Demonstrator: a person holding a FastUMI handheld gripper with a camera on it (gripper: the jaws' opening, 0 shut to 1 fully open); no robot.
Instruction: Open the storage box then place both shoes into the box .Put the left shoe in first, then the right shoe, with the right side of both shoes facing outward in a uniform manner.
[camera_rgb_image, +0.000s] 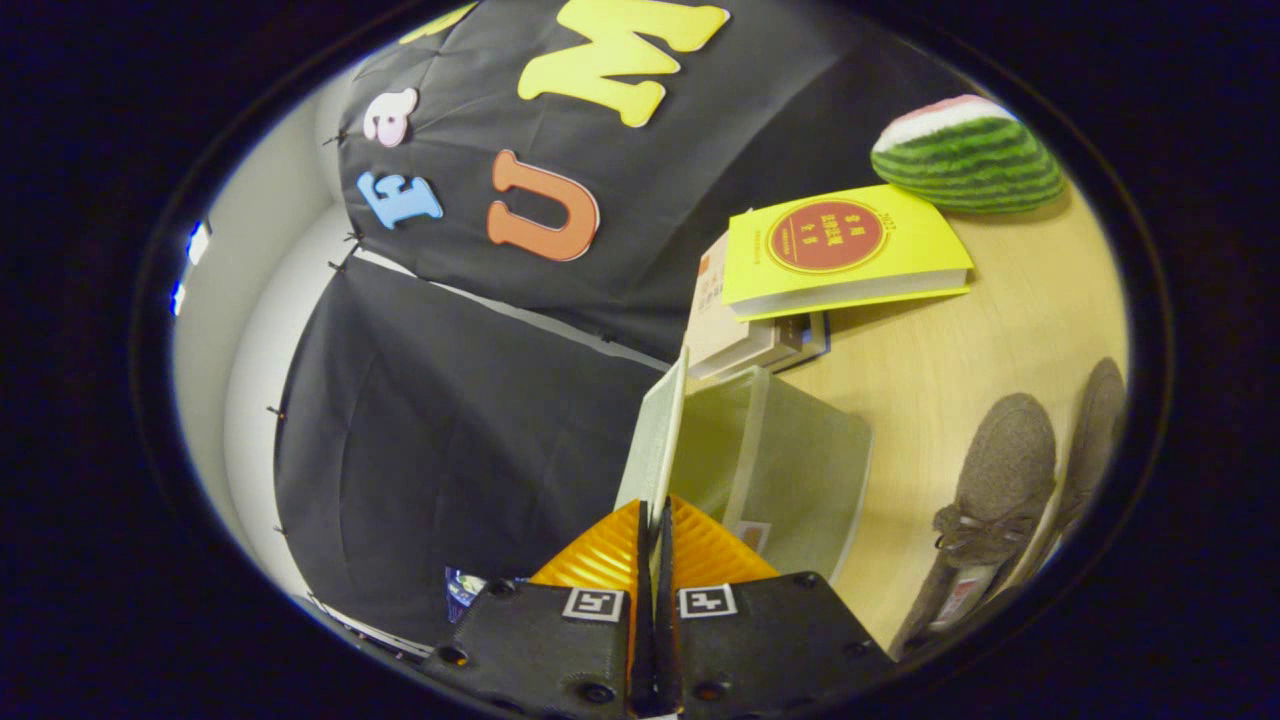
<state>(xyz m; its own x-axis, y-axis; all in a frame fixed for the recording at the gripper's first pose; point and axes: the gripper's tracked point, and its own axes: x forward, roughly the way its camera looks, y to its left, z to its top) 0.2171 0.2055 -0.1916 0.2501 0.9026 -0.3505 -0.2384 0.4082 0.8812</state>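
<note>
My tongs (655, 520) pinch the lid (655, 440), lifted edge-on beside the box (800, 460); shoes (990, 490) wait on the table (960, 340).

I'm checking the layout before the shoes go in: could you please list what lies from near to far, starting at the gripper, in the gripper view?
gripper shut on the box lid → storage box → stack of books → watermelon toy.

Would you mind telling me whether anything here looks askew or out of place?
Only the storage box's lid stands out: it is swung up on edge, pinched between the gripper's closed fingers. The shoes wait on the table; the books sit slightly crooked.
</note>
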